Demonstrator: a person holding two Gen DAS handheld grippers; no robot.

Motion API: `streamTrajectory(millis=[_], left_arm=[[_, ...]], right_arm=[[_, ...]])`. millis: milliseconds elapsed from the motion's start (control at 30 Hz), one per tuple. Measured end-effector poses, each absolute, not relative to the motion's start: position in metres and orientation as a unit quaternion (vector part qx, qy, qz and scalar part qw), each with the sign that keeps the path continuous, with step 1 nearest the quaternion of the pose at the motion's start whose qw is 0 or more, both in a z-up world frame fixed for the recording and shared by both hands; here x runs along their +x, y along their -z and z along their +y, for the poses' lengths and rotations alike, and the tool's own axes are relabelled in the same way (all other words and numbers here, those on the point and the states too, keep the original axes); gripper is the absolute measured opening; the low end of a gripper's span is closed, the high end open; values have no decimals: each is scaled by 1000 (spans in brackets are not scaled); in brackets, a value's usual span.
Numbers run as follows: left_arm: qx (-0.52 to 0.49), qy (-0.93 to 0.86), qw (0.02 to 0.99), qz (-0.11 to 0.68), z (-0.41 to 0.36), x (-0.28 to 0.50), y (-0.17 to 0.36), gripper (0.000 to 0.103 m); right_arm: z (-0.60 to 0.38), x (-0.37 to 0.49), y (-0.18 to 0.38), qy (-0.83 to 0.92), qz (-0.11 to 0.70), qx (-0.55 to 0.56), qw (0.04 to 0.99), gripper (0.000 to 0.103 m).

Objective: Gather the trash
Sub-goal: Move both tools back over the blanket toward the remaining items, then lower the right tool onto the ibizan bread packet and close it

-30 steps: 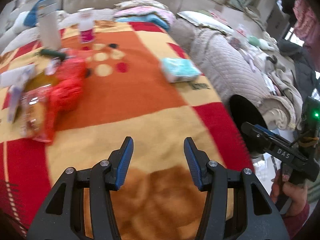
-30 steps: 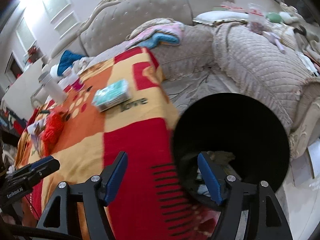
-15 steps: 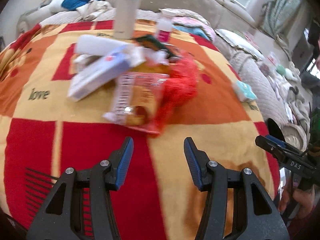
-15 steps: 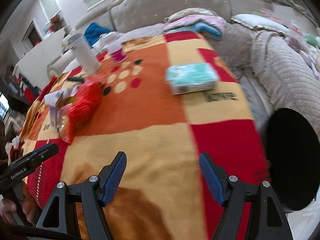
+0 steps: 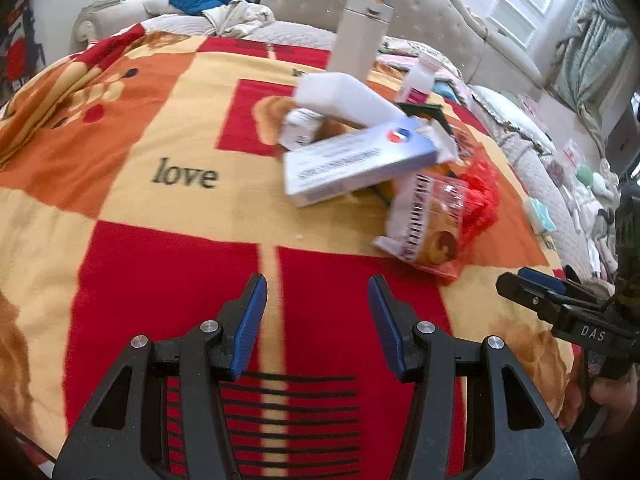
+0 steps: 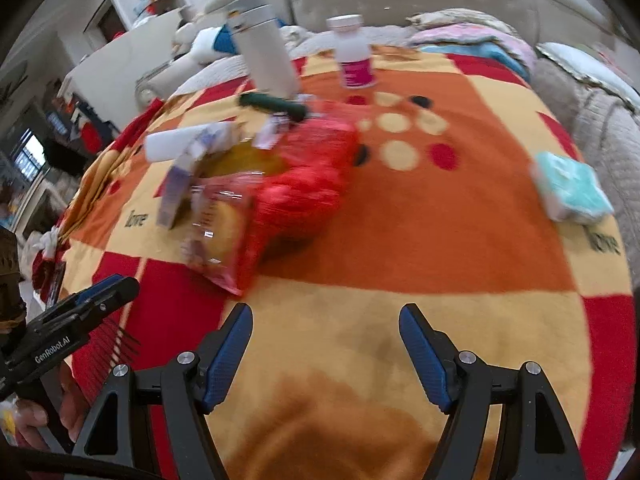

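Note:
A trash pile lies on the red, orange and yellow blanket [image 5: 160,220]: a white-and-blue carton [image 5: 360,168], a clear snack wrapper [image 5: 428,224], a crumpled red bag [image 5: 482,196] and a white box [image 5: 344,98]. My left gripper [image 5: 316,300] hovers open and empty over the blanket, short of the pile and a little to its left. My right gripper [image 6: 326,332] is open and empty, nearer than the red bag [image 6: 308,176] and the wrapper [image 6: 216,232]. Each gripper shows at the edge of the other's view, the right gripper [image 5: 536,284] and the left gripper [image 6: 100,292].
Behind the pile stand a tall white tumbler [image 6: 266,52] and a small bottle with a pink label [image 6: 354,56]. A dark green item [image 6: 276,104] lies beside them. A teal tissue pack [image 6: 572,188] sits at the right. A quilted sofa [image 5: 460,32] wraps around the far sides.
Both views have swung left, away from the black round bin at the blanket's right edge, which has left view. The trash pile now sits nearer, ahead of both grippers.

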State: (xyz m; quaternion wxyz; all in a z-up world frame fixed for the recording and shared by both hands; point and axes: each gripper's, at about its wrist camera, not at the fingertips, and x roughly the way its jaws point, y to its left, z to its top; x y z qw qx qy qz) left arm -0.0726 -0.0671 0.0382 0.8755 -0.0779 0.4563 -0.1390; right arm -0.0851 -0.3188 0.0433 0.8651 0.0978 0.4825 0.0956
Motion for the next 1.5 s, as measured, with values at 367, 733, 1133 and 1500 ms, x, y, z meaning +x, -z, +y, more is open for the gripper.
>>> streamTrajectory(millis=[367, 733, 1133, 1500], left_arm=[[-95, 125, 878, 453, -32, -67, -36, 51], [-103, 127, 875, 457, -24, -65, -31, 51], [-114, 122, 874, 456, -14, -66, -29, 51], [-130, 121, 872, 456, -9, -64, -28, 51]], right_arm=[[-269, -61, -46, -132, 481, 90, 862, 74], [-262, -54, -43, -123, 487, 92, 860, 74], [-261, -48, -36, -113, 494, 91, 858, 74], [-261, -40, -37, -109, 485, 106, 861, 74]])
